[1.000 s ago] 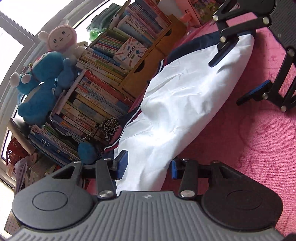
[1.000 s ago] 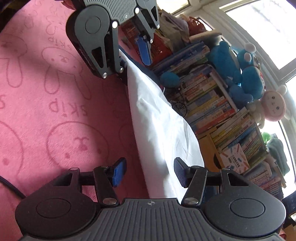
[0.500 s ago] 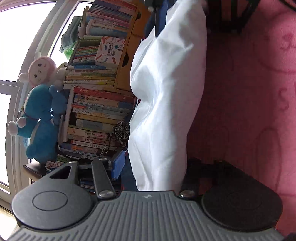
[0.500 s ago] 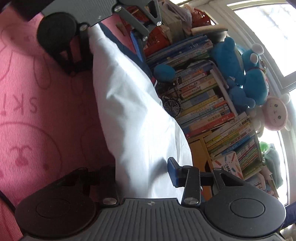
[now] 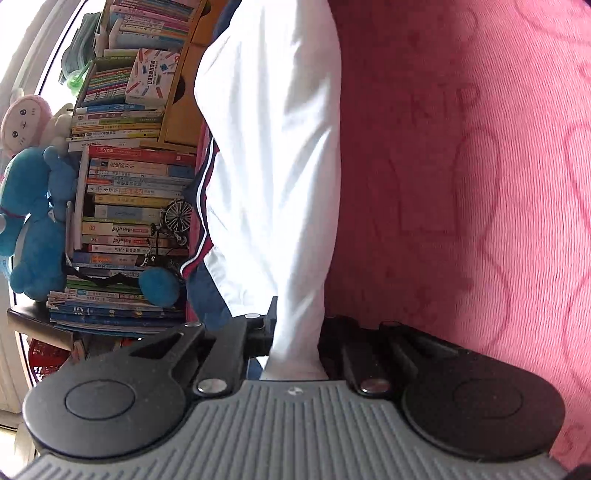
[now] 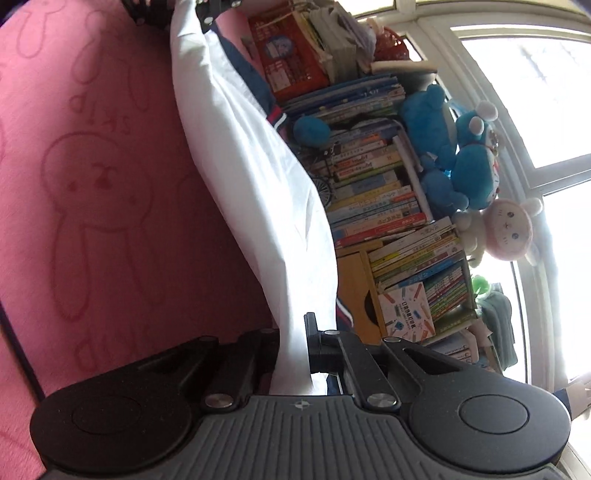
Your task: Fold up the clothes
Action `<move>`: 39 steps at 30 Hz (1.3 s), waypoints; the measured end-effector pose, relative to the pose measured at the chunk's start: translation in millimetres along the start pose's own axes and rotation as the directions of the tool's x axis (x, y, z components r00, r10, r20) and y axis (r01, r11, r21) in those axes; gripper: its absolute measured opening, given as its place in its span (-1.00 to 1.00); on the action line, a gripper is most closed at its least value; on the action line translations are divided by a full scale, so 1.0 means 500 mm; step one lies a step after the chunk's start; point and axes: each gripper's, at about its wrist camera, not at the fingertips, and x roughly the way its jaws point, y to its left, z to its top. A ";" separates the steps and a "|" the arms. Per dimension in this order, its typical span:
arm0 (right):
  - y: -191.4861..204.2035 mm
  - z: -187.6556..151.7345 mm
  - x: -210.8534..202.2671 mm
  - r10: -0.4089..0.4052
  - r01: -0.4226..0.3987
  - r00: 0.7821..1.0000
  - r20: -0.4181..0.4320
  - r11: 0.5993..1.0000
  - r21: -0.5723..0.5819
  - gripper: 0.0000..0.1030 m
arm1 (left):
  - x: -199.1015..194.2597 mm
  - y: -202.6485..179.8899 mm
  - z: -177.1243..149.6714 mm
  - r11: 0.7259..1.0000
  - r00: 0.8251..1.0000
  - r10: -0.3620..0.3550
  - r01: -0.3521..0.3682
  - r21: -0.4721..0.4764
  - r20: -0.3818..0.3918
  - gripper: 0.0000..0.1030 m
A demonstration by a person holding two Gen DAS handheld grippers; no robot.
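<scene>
A white garment point(image 5: 273, 155) with navy and red trim hangs stretched between my two grippers, lifted off the pink blanket point(image 5: 461, 184). My left gripper point(image 5: 295, 332) is shut on one end of it, the cloth pinched between its fingers. In the right wrist view the same white garment point(image 6: 266, 177) runs up from my right gripper point(image 6: 293, 347), which is shut on the other end. The left gripper point(image 6: 173, 11) shows at the top edge of that view, holding the far end. The navy side of the garment point(image 6: 255, 77) faces the books.
Stacks of books point(image 5: 129, 206) on a wooden shelf point(image 6: 354, 291) stand beside the blanket. Blue plush toys point(image 6: 454, 155) and a pink plush toy point(image 6: 509, 229) sit by the window point(image 6: 535, 74). A small model bicycle point(image 5: 177, 218) leans on the books.
Both grippers went from open around the garment's edge to shut on it. They lifted the garment off the blanket, and it now hangs taut between them.
</scene>
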 end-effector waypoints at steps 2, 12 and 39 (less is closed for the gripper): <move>0.015 -0.019 -0.007 0.009 -0.009 0.999 -0.039 1.000 -0.001 -0.90 | 0.010 0.000 -0.013 0.999 1.000 -0.001 0.000 -0.041 -0.025 -0.80; 0.020 -0.155 -0.073 0.075 -0.048 0.968 -0.240 0.992 0.116 -0.87 | -0.049 0.022 -0.073 0.971 0.997 -0.052 0.038 -0.234 -0.054 -0.42; -0.270 -0.146 0.319 0.394 -0.060 0.917 -0.056 0.277 0.959 -0.74 | 0.199 0.298 -0.142 -0.005 0.958 -0.135 0.255 -0.967 0.253 -0.22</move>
